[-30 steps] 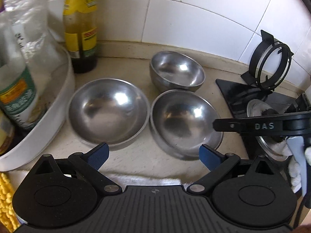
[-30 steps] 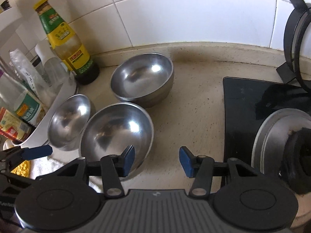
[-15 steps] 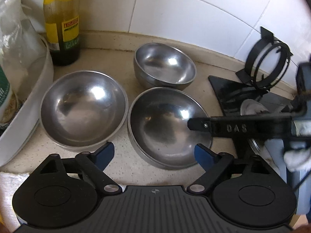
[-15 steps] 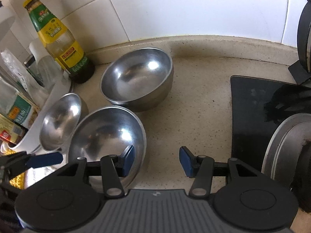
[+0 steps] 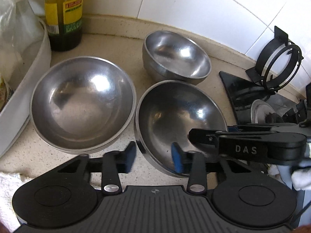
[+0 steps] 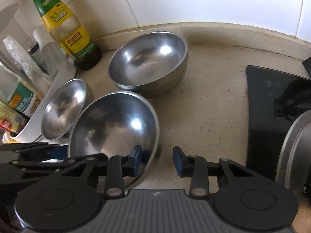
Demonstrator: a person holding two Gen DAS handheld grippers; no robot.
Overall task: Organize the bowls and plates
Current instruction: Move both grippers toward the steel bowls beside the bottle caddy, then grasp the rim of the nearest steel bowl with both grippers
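oil bottle behind steel bowls, white tub left

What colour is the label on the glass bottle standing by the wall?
Mostly yellow, with green at top and bottom and a small red patch, on the glass bottle; clearest in the right wrist view.

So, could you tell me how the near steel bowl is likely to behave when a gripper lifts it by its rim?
The near bowl looks like thin polished steel, so it is probably stiff and light. Its shiny rim may slip between the left gripper pads. Its rounded underside suggests it could rock or tip toward the left bowl if nudged.
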